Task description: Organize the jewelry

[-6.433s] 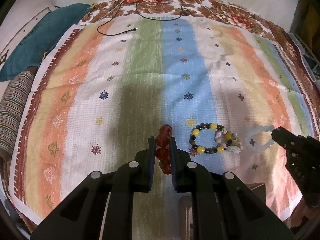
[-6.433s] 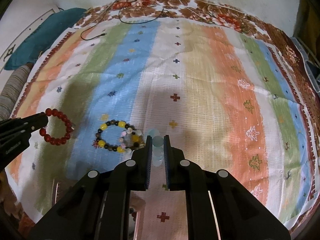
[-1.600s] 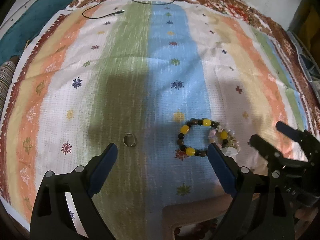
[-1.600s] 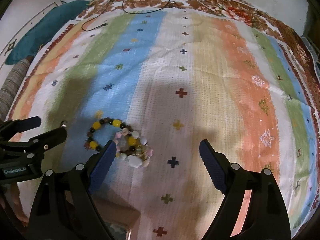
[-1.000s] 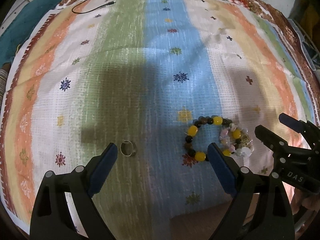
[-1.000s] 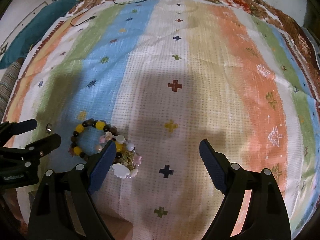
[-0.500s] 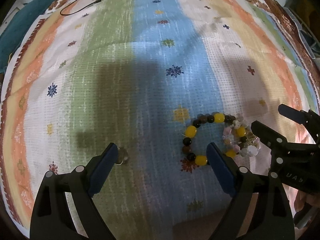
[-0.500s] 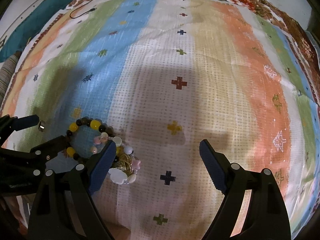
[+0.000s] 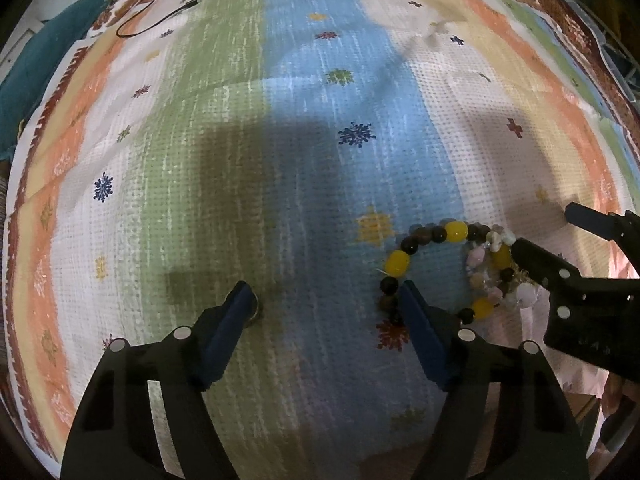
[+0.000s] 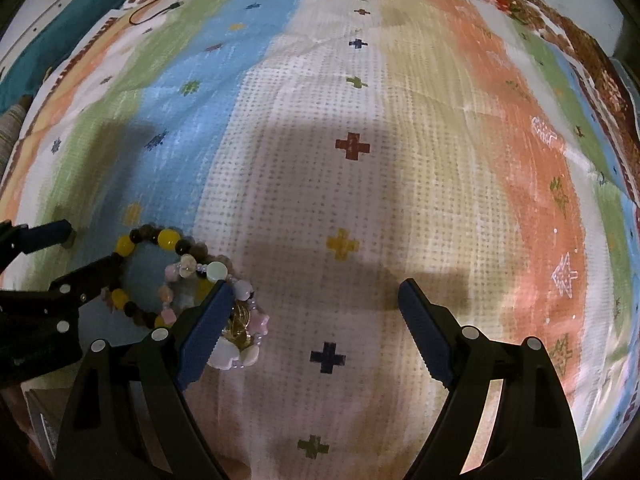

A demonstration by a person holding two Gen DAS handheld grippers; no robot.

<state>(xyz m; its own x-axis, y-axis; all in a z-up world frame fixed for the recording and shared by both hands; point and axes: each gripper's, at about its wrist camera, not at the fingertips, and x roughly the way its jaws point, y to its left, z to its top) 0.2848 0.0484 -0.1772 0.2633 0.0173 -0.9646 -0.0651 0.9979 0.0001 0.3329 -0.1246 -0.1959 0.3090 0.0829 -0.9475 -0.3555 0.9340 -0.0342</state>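
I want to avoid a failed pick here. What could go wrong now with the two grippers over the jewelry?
1. The small ring lies almost under the left finger of the left gripper, whose jaws have just been closing; it may be pushed aside, not caught.
2. That gripper's other finger sits on the yellow and dark bead bracelet and may drag it.
3. The right gripper stands open over the pastel charm bracelet, which touches the bead bracelet, so both may lift together.

Striped patterned cloth (image 9: 224,128); teal cushion (image 9: 28,64) at left; black cable (image 9: 160,16).

My left gripper (image 9: 324,300), jaws just closing, straddles striped cloth (image 9: 280,140); a small ring (image 9: 256,312) touches its left finger, the yellow-and-dark bead bracelet (image 9: 448,268) beside its right.
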